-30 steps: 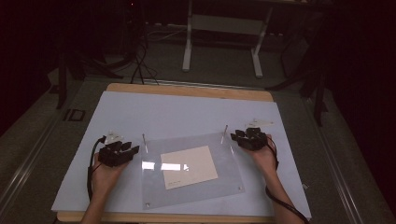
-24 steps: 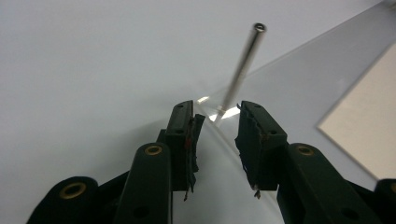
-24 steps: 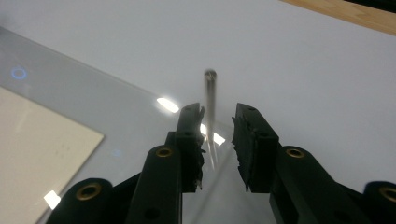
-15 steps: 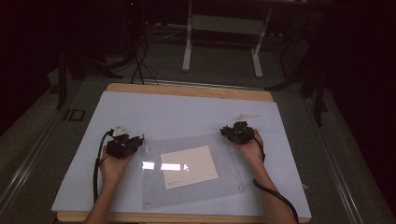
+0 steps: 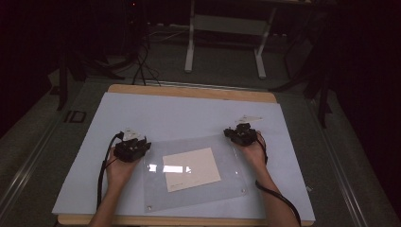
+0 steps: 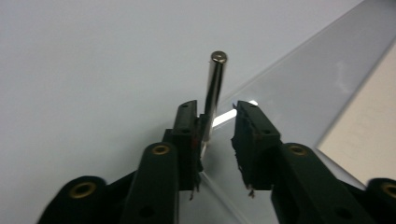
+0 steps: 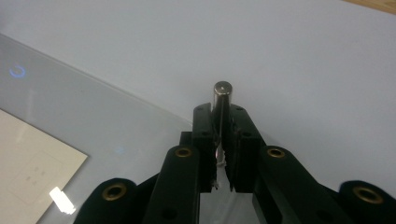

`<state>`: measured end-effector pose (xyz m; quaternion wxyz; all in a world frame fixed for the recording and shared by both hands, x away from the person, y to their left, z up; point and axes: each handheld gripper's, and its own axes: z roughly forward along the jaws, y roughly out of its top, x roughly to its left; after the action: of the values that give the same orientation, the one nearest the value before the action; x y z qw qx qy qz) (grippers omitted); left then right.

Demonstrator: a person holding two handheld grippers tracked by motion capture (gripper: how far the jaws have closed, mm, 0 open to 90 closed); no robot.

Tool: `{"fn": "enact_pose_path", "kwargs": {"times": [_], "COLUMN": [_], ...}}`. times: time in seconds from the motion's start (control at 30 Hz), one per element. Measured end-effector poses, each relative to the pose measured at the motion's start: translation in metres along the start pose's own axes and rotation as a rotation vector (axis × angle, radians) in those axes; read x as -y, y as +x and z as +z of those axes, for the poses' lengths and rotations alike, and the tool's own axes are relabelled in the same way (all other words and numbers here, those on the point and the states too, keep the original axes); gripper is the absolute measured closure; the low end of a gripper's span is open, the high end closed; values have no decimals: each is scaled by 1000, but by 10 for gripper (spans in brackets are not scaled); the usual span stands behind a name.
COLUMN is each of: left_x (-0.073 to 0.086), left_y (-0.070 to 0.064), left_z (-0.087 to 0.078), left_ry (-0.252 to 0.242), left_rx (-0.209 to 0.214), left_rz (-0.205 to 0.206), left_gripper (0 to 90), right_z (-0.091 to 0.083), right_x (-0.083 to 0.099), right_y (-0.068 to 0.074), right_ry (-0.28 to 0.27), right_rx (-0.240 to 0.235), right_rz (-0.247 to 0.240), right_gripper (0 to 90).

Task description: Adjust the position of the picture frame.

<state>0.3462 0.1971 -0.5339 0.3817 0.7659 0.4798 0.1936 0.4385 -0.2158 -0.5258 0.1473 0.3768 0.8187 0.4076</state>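
Meanwhile, left tongs (image 6: 217,128) apart beside a metal pin (image 6: 215,88); right tongs (image 7: 223,123) clamped on another pin (image 7: 221,95) at the clear sheet (image 5: 194,172) corner

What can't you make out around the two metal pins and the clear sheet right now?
- Left pin's foot: left gripper view, hidden behind a jaw.
- Right pin's lower shaft: right gripper view, covered by the jaws.
- Print on the paper under the clear sheet: high view, too small.
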Motion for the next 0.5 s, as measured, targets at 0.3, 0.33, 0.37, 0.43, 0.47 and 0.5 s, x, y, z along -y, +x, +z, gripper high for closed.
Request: {"fn": "enact_pose_path", "kwargs": {"times": [0.3, 0.33, 0.37, 0.43, 0.47, 0.5], "left_x": [1, 2, 2, 2, 2, 2], "left_y": [1, 1, 2, 3, 3, 4], "left_z": [6, 6, 6, 6, 6, 7], "left_ry": [-6, -8, -11, -12, -13, -16], "left_rx": [-21, -20, -14, -6, -3, 0], "left_rz": [-14, -17, -21, -25, -27, -36], "left_gripper": [844, 846, 847, 846, 846, 846], "right_z": [2, 3, 3, 3, 3, 2], "right_x": [1, 0, 0, 0, 0, 0], "right_y": [-1, -1, -2, -2, -1, -1], "right_ry": [0, 0, 0, 1, 2, 4], "right_rx": [-9, -12, -16, -15, -10, -9], "right_rz": [9, 17, 24, 27, 25, 25], "right_gripper": [837, 837, 837, 841, 843, 844]}}
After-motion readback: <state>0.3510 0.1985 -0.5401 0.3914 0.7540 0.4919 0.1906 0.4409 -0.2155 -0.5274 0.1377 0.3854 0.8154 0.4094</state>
